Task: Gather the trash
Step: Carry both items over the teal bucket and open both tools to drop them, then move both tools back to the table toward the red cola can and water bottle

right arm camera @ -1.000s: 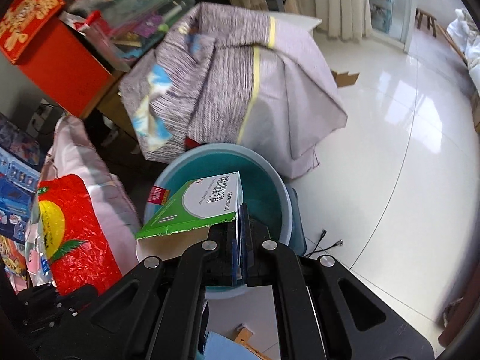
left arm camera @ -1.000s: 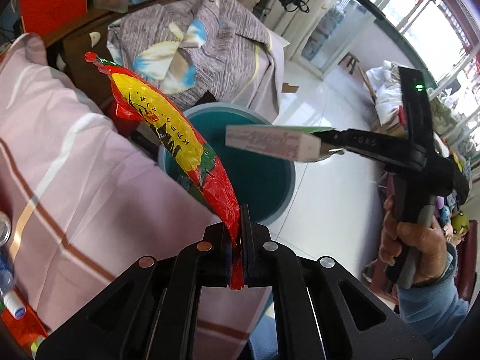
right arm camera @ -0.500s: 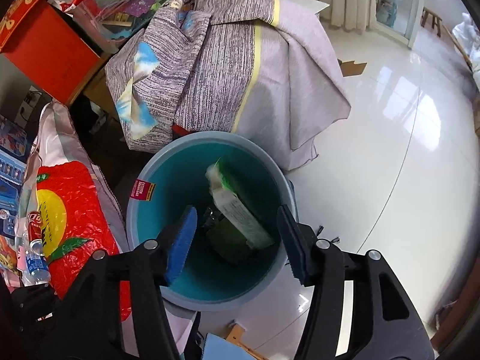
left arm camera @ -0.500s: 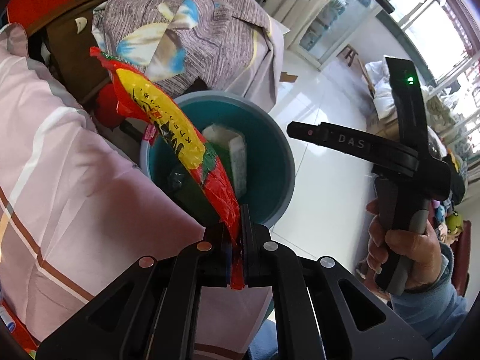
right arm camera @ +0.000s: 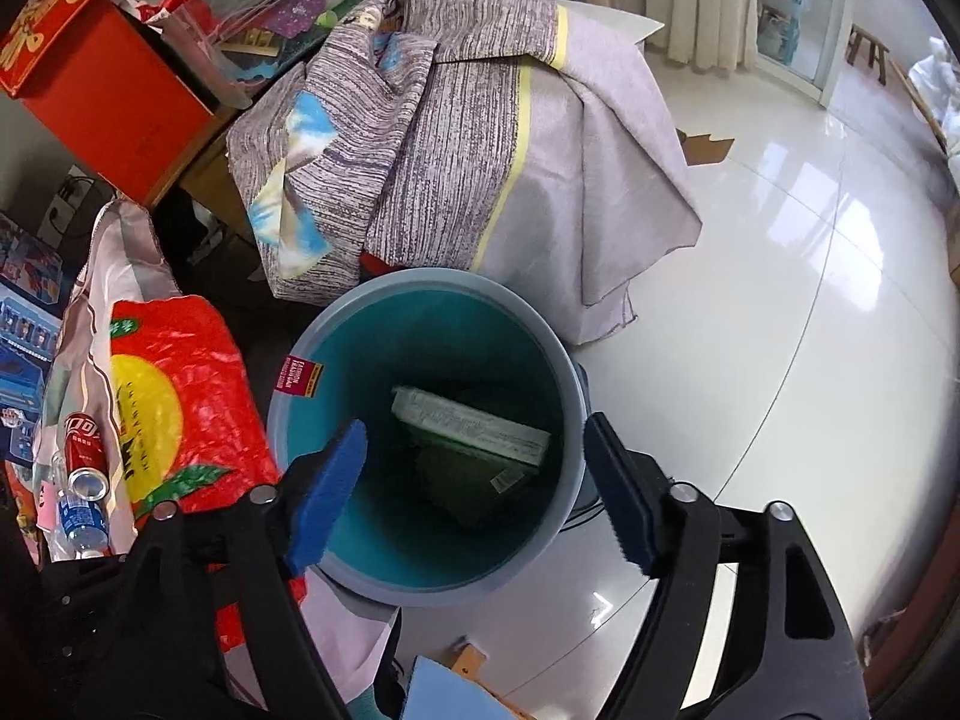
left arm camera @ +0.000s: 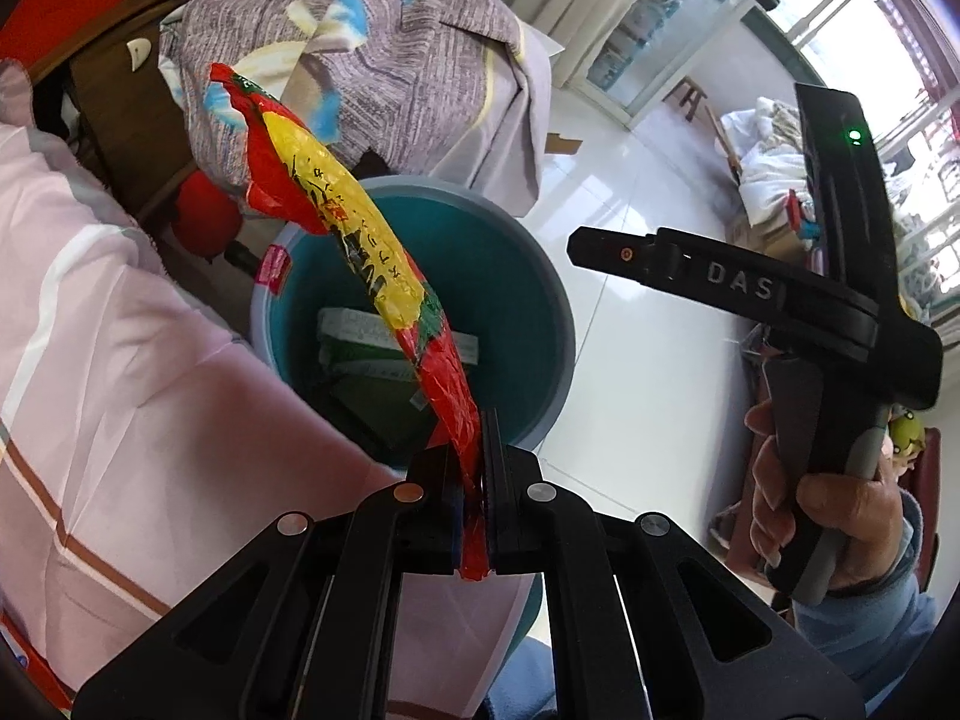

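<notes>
My left gripper (left arm camera: 477,468) is shut on the lower end of a crumpled red and yellow wrapper (left arm camera: 354,240), which rises slanting over the teal bin (left arm camera: 540,276). In the right wrist view the same wrapper (right arm camera: 174,396) hangs just left of the bin (right arm camera: 564,360). A green and white box (right arm camera: 474,426) lies inside the bin on other dark trash. My right gripper (right arm camera: 474,438) hovers above the bin's mouth; its jaws are opening and hold nothing between the blue pads (right arm camera: 327,498). A hand (left arm camera: 840,504) grips its handle.
A grey patterned cloth (right arm camera: 456,138) covers furniture right behind the bin. A pink striped blanket (left arm camera: 90,330) lies to the bin's left. A red box (right arm camera: 102,78), a cola can (right arm camera: 84,450) and a small bottle (right arm camera: 78,516) sit farther left. Glossy white tiles (right arm camera: 780,300) stretch to the right.
My right gripper let go of the green and white box, which dropped into the bin, and its jaws spread wide. The left gripper with the wrapper came closer over the bin.
</notes>
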### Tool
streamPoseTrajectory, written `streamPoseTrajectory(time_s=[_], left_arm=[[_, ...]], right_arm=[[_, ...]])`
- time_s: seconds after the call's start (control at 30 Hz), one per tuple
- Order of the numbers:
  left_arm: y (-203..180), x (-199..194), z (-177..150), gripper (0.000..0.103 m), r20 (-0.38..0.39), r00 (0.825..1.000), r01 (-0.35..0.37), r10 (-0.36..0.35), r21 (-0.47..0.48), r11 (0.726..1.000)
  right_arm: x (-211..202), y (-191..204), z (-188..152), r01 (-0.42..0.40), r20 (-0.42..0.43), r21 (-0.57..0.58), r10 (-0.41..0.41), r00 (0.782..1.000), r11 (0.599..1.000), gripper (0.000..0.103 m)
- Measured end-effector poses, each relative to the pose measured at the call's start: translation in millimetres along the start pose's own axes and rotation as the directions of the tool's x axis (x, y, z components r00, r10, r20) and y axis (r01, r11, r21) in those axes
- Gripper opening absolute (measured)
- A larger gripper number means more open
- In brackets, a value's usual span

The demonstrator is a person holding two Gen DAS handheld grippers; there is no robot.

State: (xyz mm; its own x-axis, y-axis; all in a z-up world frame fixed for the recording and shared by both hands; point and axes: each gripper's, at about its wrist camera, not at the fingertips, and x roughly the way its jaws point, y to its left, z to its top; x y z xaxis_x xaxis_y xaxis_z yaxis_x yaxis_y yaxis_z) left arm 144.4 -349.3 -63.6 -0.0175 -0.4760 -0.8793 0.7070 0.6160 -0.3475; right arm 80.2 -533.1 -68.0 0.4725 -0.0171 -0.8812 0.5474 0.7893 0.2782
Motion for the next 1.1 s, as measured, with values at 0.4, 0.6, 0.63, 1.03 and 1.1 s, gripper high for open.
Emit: streamPoseTrajectory(time_s=[0.4, 0.6, 0.63, 1.03, 1.1], left_arm=[[16, -23, -1, 0.078, 0.078, 0.996, -0.038, 0.044, -0.076, 0.996], [30, -38, -13, 0.088, 0.095, 0.994, -0.039, 0.051, -0.127, 0.991], [31, -39, -15, 0.089, 0.095, 0.994, -0.039, 0.052, -0.132, 0.991], [58, -76, -52, 0.091, 0.141, 0.987, -0.051, 0.08, -0.194, 0.98], [66, -87, -61, 0.092, 0.152, 0.984, -0.061, 0.094, -0.208, 0.976]], right_arm=[[-7, 5, 2, 0.015, -0.01, 0.001, -0.015, 1.0, 1.0, 0.077], [-7, 16, -3, 0.013, -0.03, -0.008, -0.013, 0.999, 1.0, 0.077], [-7, 18, -3, 0.012, -0.037, -0.01, -0.012, 0.999, 1.0, 0.078], [-19, 67, -19, -0.001, -0.054, -0.09, -0.004, 0.999, 0.996, 0.078], [-19, 80, -24, -0.011, -0.061, -0.111, 0.004, 0.998, 0.994, 0.078]])
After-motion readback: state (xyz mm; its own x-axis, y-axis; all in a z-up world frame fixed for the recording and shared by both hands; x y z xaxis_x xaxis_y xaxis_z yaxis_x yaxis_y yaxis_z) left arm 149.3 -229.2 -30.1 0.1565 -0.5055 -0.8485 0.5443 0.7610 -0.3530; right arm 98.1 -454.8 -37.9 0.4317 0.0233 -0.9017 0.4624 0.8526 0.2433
